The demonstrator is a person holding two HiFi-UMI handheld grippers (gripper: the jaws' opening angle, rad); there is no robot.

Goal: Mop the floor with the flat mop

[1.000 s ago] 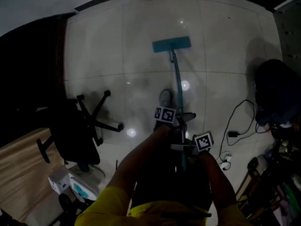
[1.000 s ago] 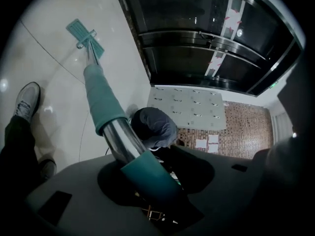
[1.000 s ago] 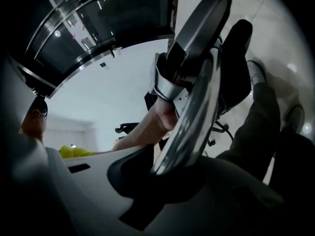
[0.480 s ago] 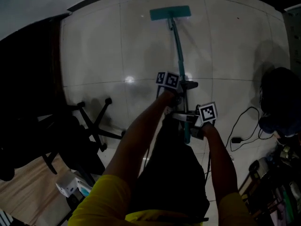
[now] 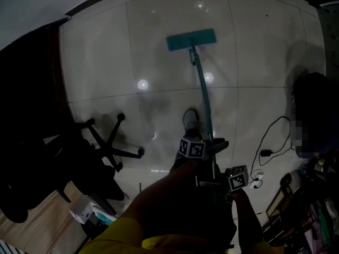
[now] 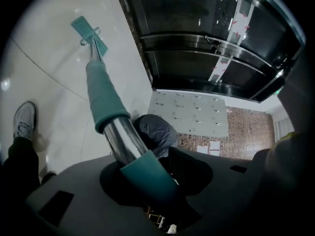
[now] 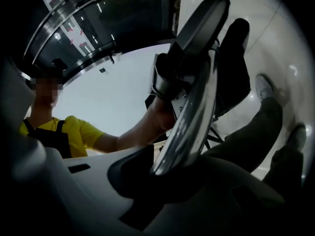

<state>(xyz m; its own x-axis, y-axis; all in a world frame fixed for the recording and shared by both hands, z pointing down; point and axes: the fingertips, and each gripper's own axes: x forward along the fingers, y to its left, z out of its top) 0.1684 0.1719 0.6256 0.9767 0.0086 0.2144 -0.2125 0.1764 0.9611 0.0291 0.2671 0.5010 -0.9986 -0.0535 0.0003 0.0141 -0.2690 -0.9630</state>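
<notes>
The flat mop's teal head (image 5: 191, 39) lies on the pale tiled floor (image 5: 106, 62), far ahead of me. Its teal-sleeved handle (image 5: 204, 99) runs back toward my hands. My left gripper (image 5: 209, 146) is shut on the handle, and in the left gripper view the shiny pole with teal sleeve (image 6: 118, 132) passes between its jaws toward the mop head (image 6: 89, 33). My right gripper (image 5: 222, 181) is shut on the handle lower down, where the metal pole (image 7: 189, 127) crosses its jaws. One shoe (image 5: 190, 121) stands beside the handle.
A black office chair (image 5: 85, 152) with a star base stands at the left. A dark wall runs along the far left. At the right lie a black cable with a plug (image 5: 263, 152), a dark bag (image 5: 310, 115) and cluttered gear (image 5: 302, 210).
The mop head has slid back toward me over the tiles, and both grippers have drawn back and down along with the handle. The view has shifted with my head.
</notes>
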